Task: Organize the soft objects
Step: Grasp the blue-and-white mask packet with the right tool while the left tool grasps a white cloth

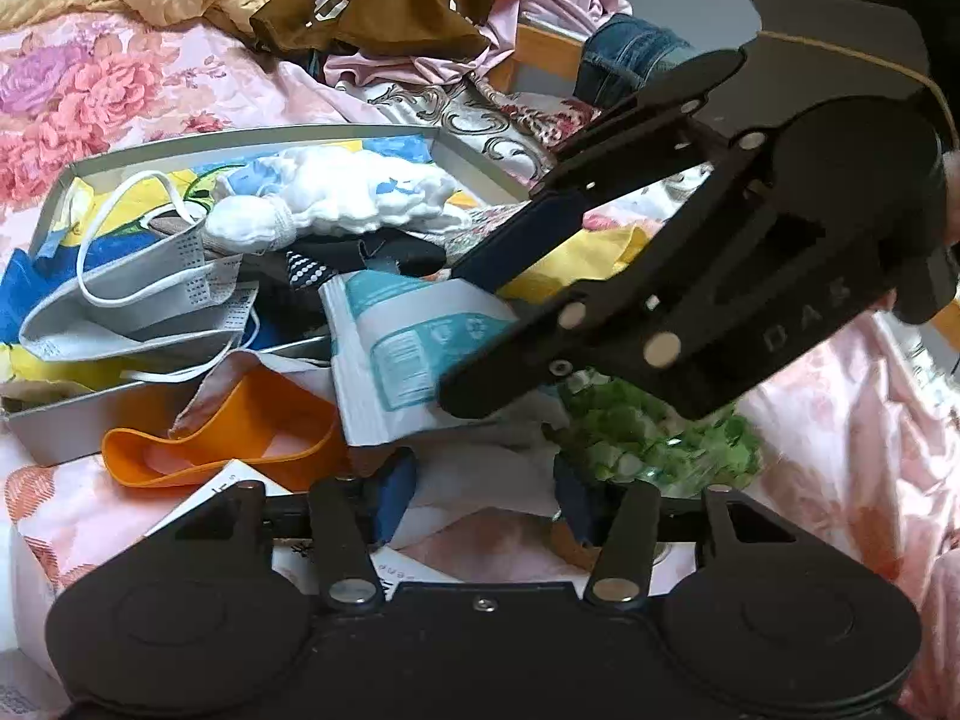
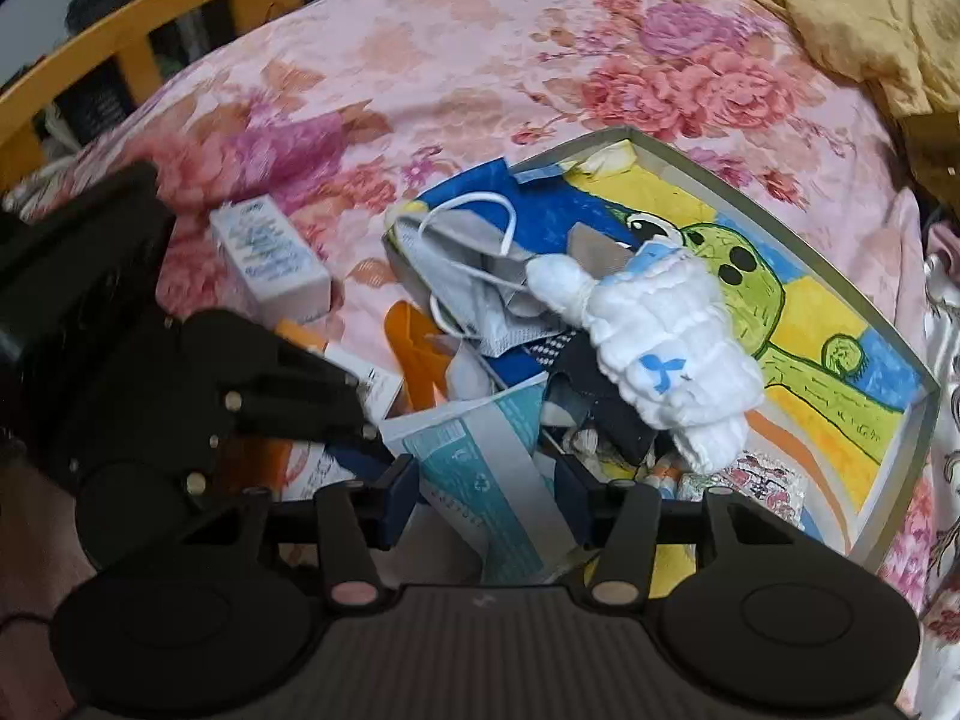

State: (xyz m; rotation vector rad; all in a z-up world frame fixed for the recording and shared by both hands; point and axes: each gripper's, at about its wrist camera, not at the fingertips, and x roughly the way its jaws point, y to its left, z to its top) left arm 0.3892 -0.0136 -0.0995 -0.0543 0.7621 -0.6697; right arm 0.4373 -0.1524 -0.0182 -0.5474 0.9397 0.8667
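Observation:
A white-and-teal packet stands between the blue pads of my right gripper, which looks shut on it. In the left wrist view the right gripper reaches in from the right and pinches the same packet. My left gripper has its pads on either side of crumpled white material; whether they press on it I cannot tell. A shallow grey box with a frog drawing holds grey face masks, a white quilted mitten and dark cloth.
An orange band and a green-patterned bag lie beside the box on the pink floral bedspread. A small white carton sits to the left. Piled clothes and a gold quilt lie beyond; a wooden rail edges the bed.

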